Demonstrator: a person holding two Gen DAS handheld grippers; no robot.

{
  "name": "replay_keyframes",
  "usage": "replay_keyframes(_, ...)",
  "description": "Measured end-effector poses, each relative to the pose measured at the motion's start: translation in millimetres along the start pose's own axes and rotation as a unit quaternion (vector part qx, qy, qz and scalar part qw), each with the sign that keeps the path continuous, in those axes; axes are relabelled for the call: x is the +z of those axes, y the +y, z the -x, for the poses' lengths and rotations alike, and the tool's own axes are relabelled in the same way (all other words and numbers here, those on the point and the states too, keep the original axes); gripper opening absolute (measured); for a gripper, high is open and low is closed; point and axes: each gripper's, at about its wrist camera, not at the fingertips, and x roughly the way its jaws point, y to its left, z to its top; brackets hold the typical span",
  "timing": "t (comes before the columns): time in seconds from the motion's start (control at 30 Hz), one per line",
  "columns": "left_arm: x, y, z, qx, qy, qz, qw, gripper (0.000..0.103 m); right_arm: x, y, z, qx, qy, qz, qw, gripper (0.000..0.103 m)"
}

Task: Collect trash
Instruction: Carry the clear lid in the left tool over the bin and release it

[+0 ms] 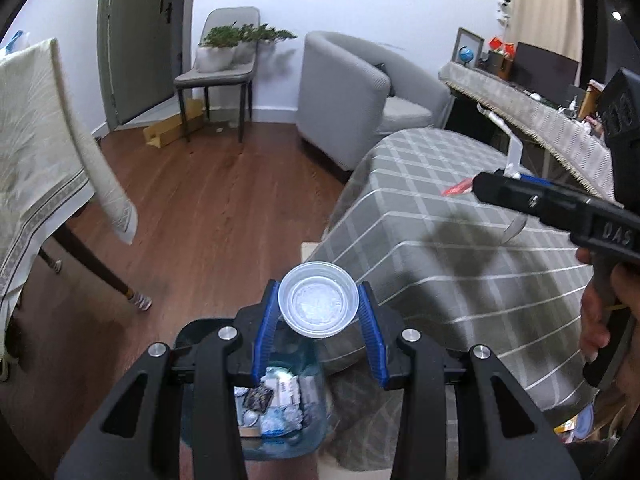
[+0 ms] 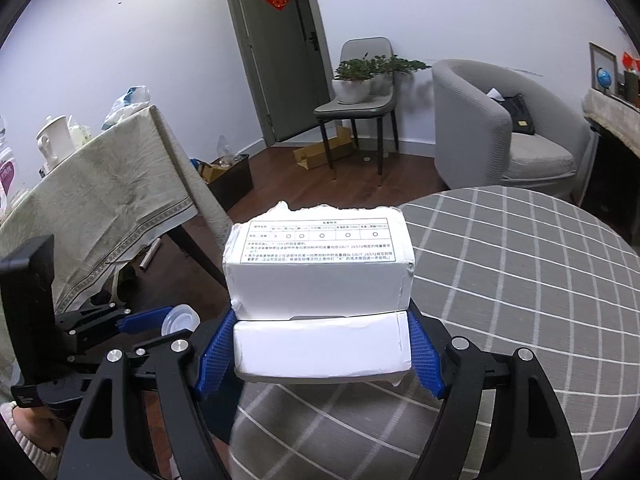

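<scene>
— So, where is the clear plastic cup held?
— Above the trash bin, clamped at its rim by the left gripper; it is judged light and crushable.
— And the white box?
— Gripped by the right gripper beside that bin; stiff and light, likely.

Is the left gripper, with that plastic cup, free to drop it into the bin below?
Probably yes: the left gripper holds the clear cup directly above the open trash bin, with nothing visible between them.
</scene>
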Motion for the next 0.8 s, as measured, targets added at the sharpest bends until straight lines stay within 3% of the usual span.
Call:
replay_keyframes(0.33, -18.1, 40.6, -15.9, 0.008, 0.069, 0.029, 0.9971, 0.043, 1.0, 48.7, -32.4, 0.029, 0.015, 0.025, 0.999, 0.077)
replay_keyframes(0.4, -22.1, 46.7, -16.0, 0.012, 0.073, 0.030, 0.9968, 0.049, 0.6, 55.9, -38.2, 0.034, 0.019, 0.028, 0.999, 0.077)
replay_keyframes(0.57, -26.6, 67.8, -7.8, 0.022, 0.070, 0.045, 0.9962, 0.056, 0.1, 75.6, -54.1, 0.044, 0.028, 0.037, 0.998, 0.077)
replay_keyframes(0.8, -18.7, 85.9, 21.0, 0.032, 0.031, 0.052, 0.9977, 0.069, -5.7, 102.6, -78.5, 0.053, 0.047, 0.052, 0.996, 0.077)
